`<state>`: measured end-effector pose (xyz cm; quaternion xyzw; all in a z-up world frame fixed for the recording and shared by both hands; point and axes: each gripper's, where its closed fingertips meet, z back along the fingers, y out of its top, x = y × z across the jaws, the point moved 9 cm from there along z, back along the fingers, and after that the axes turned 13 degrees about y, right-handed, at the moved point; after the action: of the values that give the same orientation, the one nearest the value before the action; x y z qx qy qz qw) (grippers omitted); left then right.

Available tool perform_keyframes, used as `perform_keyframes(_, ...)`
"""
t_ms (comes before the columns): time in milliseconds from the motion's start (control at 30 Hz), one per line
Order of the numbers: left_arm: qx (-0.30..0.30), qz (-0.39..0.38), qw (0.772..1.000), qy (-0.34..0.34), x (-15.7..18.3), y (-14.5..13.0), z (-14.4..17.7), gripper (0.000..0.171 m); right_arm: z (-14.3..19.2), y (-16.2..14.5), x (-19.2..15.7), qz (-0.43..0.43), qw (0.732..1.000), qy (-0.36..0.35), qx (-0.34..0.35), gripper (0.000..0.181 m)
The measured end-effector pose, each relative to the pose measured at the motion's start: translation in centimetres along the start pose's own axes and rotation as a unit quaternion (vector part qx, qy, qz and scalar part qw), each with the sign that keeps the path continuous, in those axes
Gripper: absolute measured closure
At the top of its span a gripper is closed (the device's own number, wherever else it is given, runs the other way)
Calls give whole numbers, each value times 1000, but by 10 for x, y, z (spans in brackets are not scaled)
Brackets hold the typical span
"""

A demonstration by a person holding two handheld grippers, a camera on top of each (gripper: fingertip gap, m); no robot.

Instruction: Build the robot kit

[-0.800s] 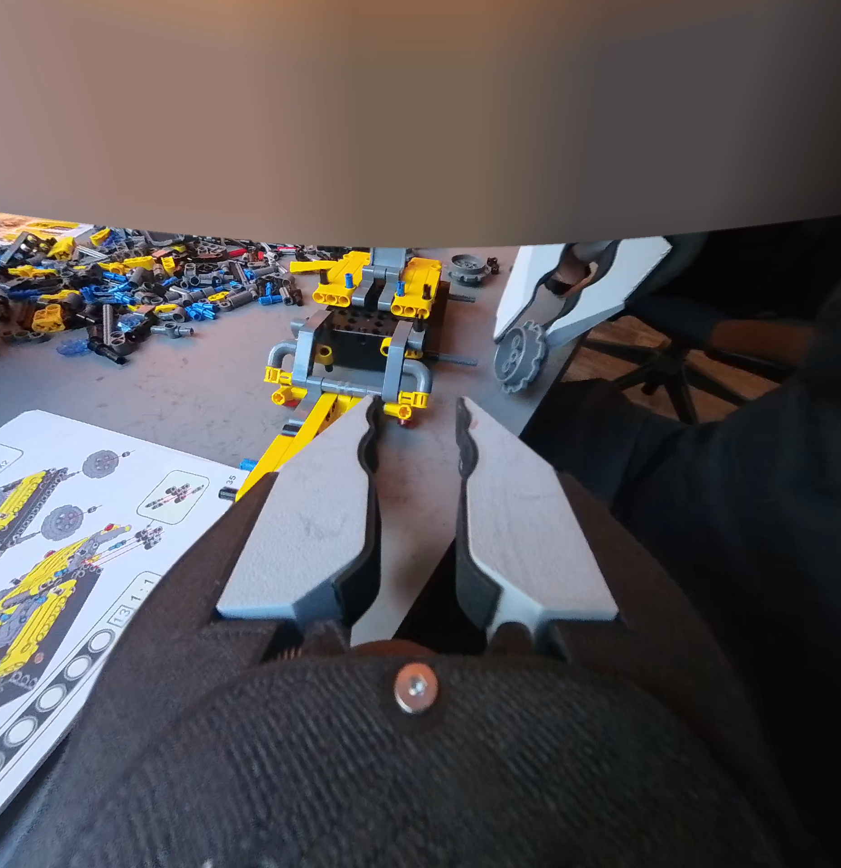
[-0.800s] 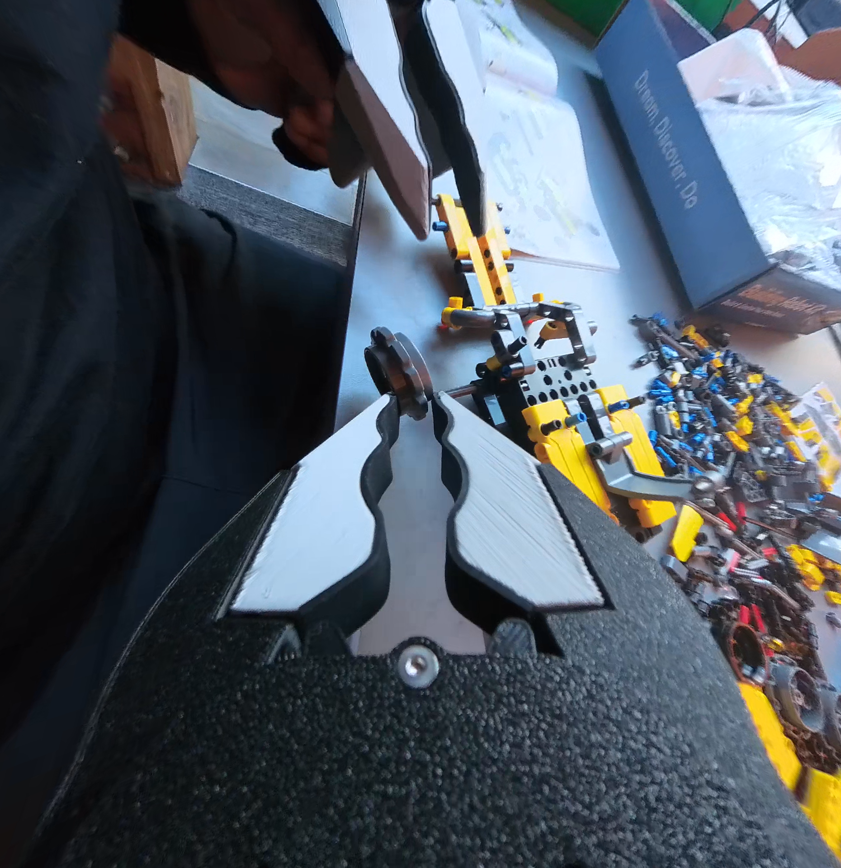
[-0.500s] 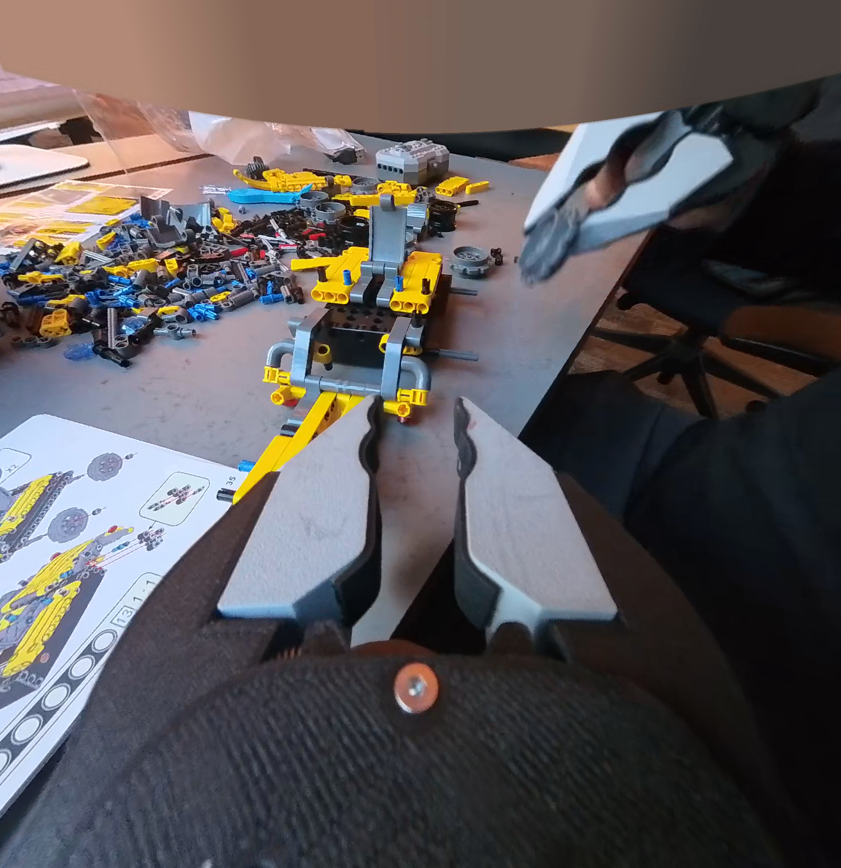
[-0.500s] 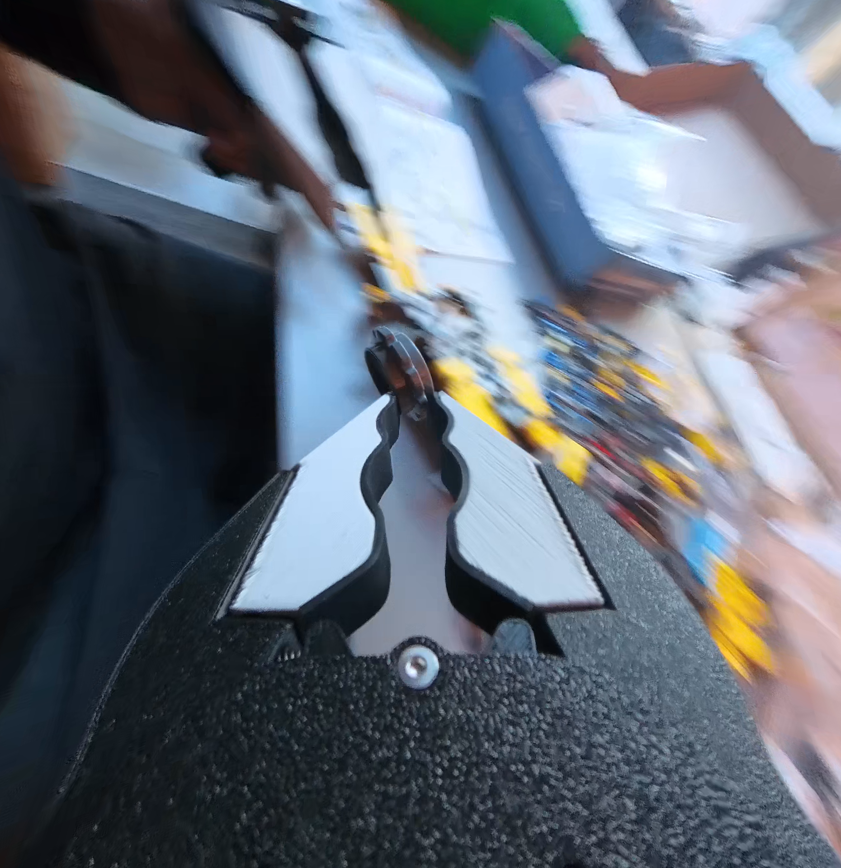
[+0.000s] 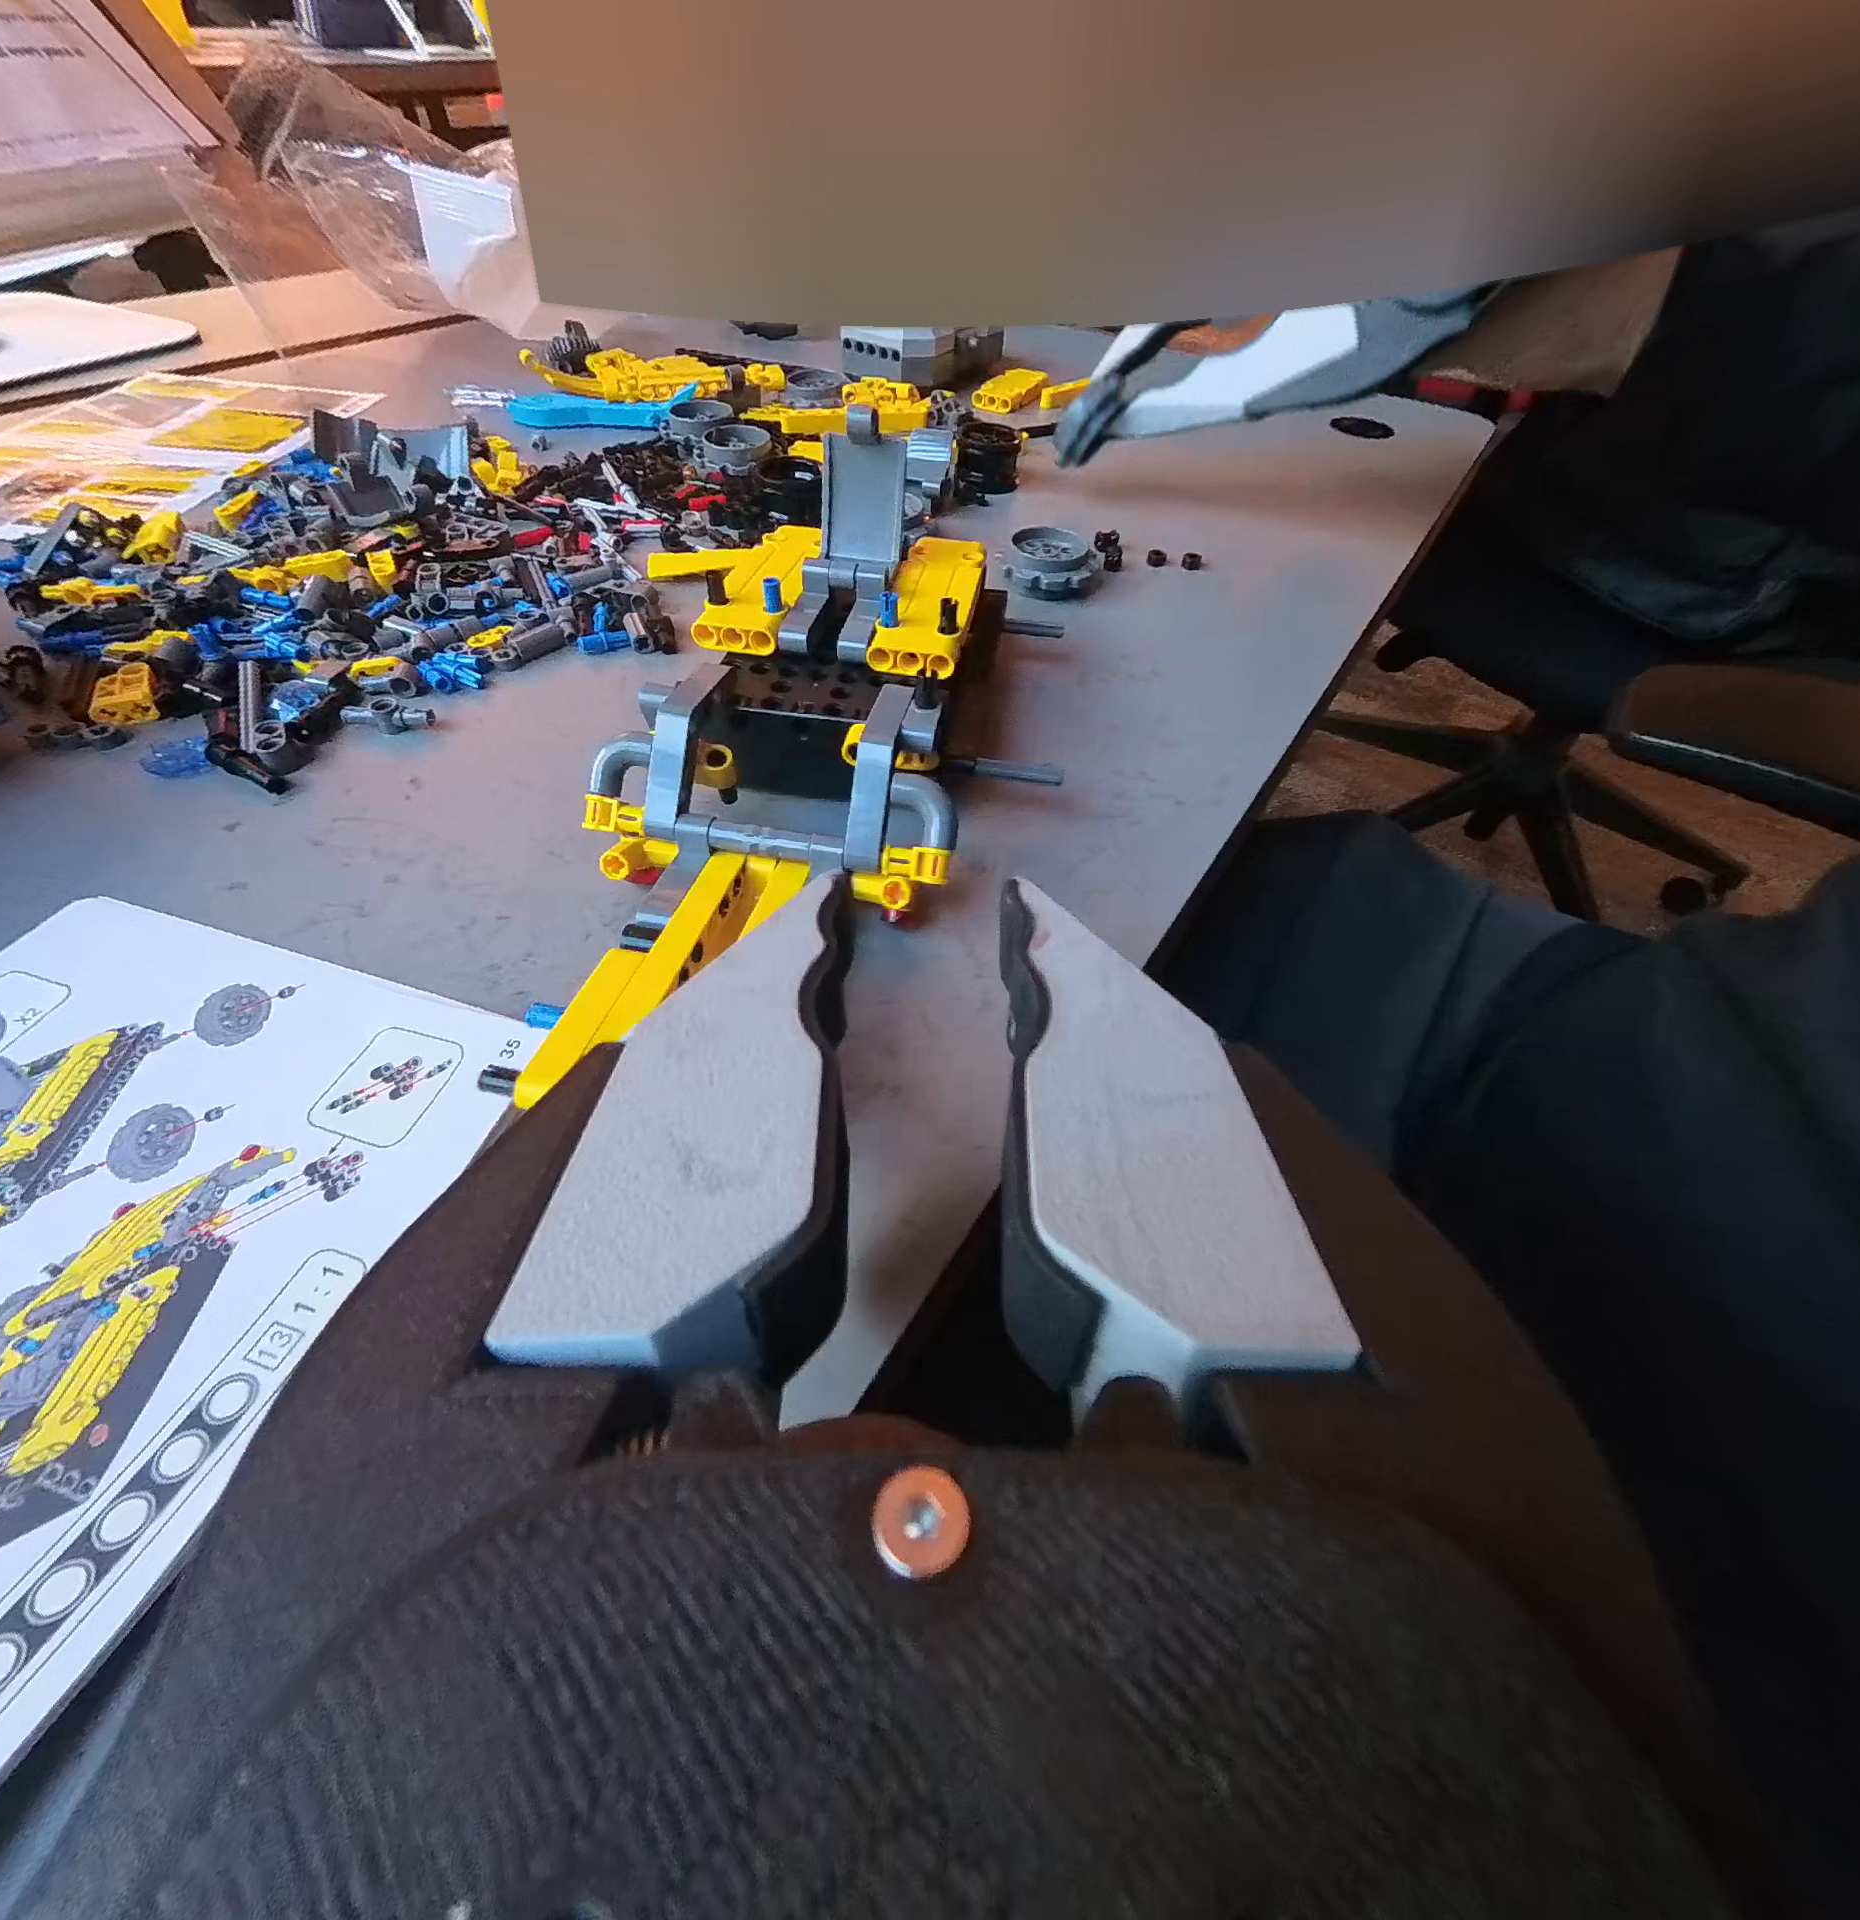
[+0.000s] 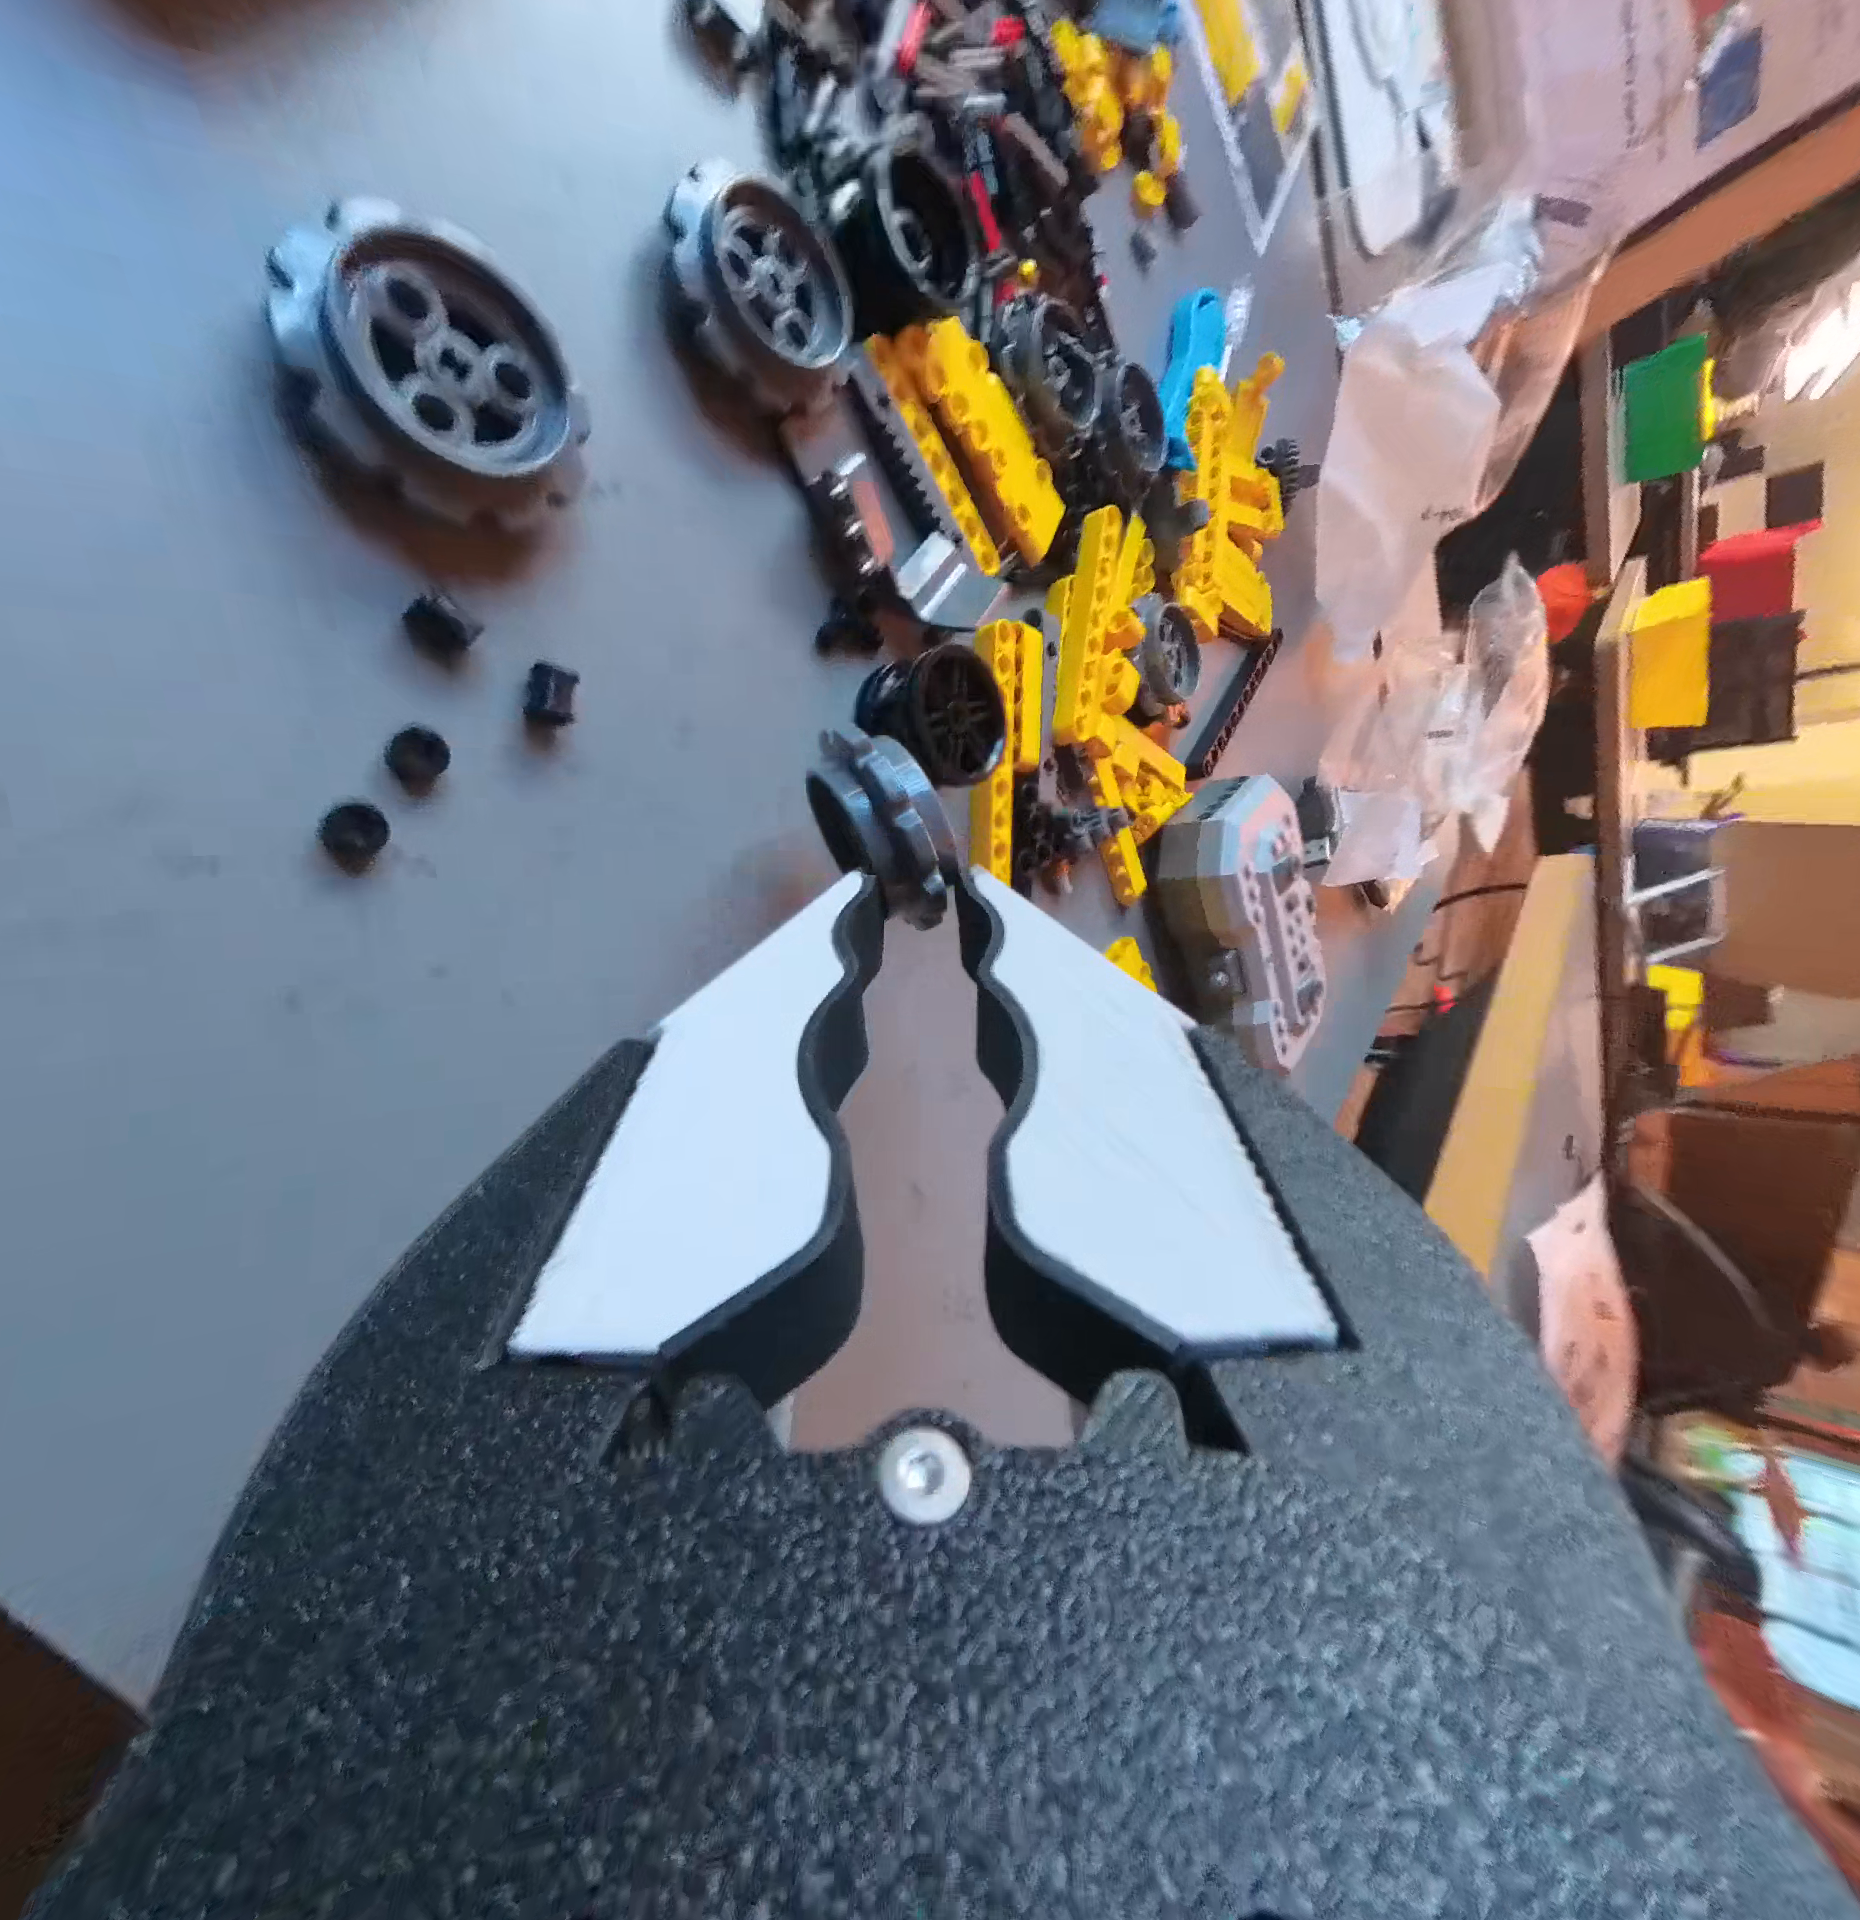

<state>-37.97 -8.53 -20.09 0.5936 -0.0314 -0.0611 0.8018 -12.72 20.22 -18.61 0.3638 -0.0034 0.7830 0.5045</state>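
My left gripper (image 5: 921, 904) is open and empty, low over the grey table (image 5: 406, 852), its tips just short of the front end of a yellow, grey and black brick vehicle chassis (image 5: 801, 727). My right gripper (image 6: 913, 888) is shut on a dark grey sprocket wheel (image 6: 884, 831) and holds it above the table's far end; it also shows in the left wrist view (image 5: 1196, 379). A second grey sprocket wheel (image 6: 427, 364) lies flat on the table below, with three small black bushes (image 6: 417, 753) beside it.
A pile of loose blue, yellow, black and grey parts (image 5: 313, 603) covers the table's left. An open instruction booklet (image 5: 157, 1164) lies front left. More wheels and yellow beams (image 6: 1009, 436) and a grey battery box (image 6: 1248, 914) lie at the far end. The table edge (image 5: 1321, 707) runs along the right, with an office chair (image 5: 1653, 727) beyond. About 30 cm separates my left fingertips from my right.
My right gripper has carried the sprocket wheel from beside the chassis at the table edge up and away to the table's far end. My left gripper has stayed put and open.
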Motion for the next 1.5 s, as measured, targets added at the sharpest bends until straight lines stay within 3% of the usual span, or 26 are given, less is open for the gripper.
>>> perform_keyframes(367, 0, 9, 1000, -13, 0, 0, -1, 147, 13, -9, -15, 108, 989, 90, -40, 162)
perform_keyframes(467, 0, 10, 1000, -13, 0, 0, 0, 147, 27, -4, -6, 75, 991, 111, 1, 159)
perform_keyframes(567, 1, 10, 1000, -12, 0, 0, 0, 147, 34, 14, -10, 42, 980, 180, 69, 161)
perform_keyframes(700, -1, 6, 1000, -13, 1, 0, -1, 147, 21, 31, -15, 53, 971, 212, 97, 168)
perform_keyframes(900, -8, 3, 1000, -16, 2, -2, -2, 147, -6, 41, -19, 100, 950, 290, 58, 169)
perform_keyframes(1200, -15, -17, 999, -24, 9, -1, -6, 147, -16, 45, -9, 71, 926, 367, 52, 175)
perform_keyframes(1333, -13, -64, 998, -23, 20, 6, -9, 147, -5, 60, -11, 29, 921, 377, 92, 175)
perform_keyframes(1500, 2, -202, 979, -32, 52, 24, -22, 139, 13, 107, -28, -82, 869, 449, 193, 176)
